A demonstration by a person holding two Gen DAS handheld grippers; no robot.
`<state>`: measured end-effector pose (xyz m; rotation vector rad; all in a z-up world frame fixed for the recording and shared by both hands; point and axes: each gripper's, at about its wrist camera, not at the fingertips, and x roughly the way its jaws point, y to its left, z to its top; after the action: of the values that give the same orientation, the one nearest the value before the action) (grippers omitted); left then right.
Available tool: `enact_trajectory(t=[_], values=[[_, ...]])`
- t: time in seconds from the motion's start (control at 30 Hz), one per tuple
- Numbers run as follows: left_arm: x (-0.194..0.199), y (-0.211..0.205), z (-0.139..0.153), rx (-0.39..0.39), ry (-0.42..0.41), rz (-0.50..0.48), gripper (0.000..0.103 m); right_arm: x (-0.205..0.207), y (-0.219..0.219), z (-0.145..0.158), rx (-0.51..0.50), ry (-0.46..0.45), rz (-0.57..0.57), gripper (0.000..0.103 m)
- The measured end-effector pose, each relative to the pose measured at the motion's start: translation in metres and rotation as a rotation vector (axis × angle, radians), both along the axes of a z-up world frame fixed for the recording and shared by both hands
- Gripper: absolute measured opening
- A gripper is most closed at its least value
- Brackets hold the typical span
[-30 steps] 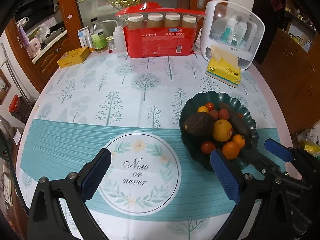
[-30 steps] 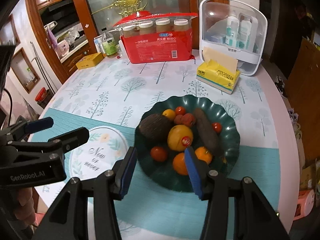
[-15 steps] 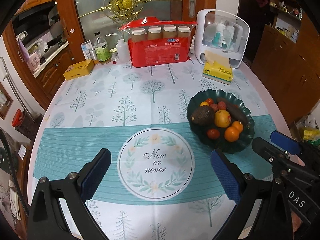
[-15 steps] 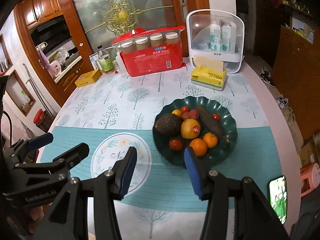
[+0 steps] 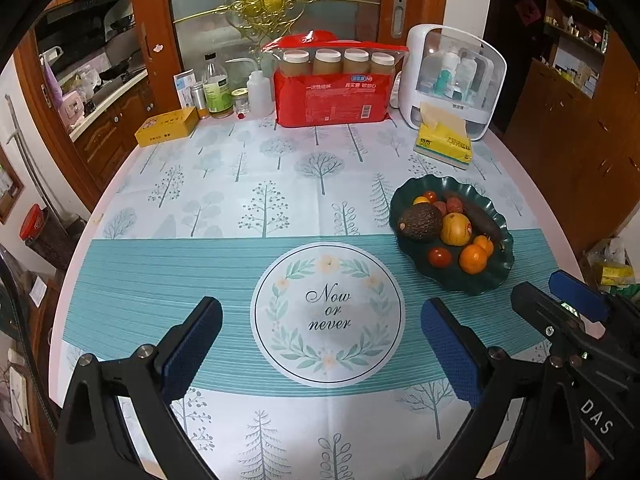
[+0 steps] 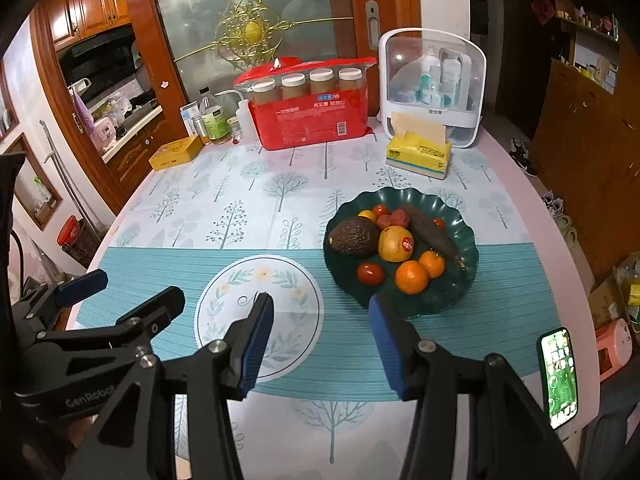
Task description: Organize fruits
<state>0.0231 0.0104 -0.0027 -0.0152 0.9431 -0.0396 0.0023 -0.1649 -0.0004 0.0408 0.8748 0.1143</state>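
The green plate (image 6: 466,236) of fruit on the table (image 6: 520,200) lies just ahead of the empty, part-spread right gripper (image 6: 320,336), nearer than the wide-spread, empty left gripper (image 5: 320,344), which faces the cloth's medallion (image 5: 326,312).

Both views are evenly lit from overhead, with the surface (image 5: 280,184) bright and sharp. Shadows under the plate (image 6: 468,276) are soft. The doorway on the right is dark. The glass door (image 6: 248,12) carries faint reflections. The phone (image 6: 558,376) screen glares. Fisheye bending curves the cabinets, and the corners go black.
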Motion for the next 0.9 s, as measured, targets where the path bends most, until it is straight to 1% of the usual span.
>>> enact_trajectory(t=[0.37, 0.7, 0.9], values=[[-0.001, 0.005, -0.002, 0.001, -0.017, -0.011, 0.099, -0.005, 0.012, 0.001, -0.033, -0.007, -0.03, 0.051], [0.003, 0.011, -0.006, 0.001, -0.005, -0.015, 0.099, -0.004, 0.011, 0.0, -0.032, -0.005, -0.028, 0.051], [0.005, 0.013, -0.007, 0.001, 0.0, -0.017, 0.099, 0.0, 0.019, -0.003, -0.029, 0.006, -0.037, 0.051]])
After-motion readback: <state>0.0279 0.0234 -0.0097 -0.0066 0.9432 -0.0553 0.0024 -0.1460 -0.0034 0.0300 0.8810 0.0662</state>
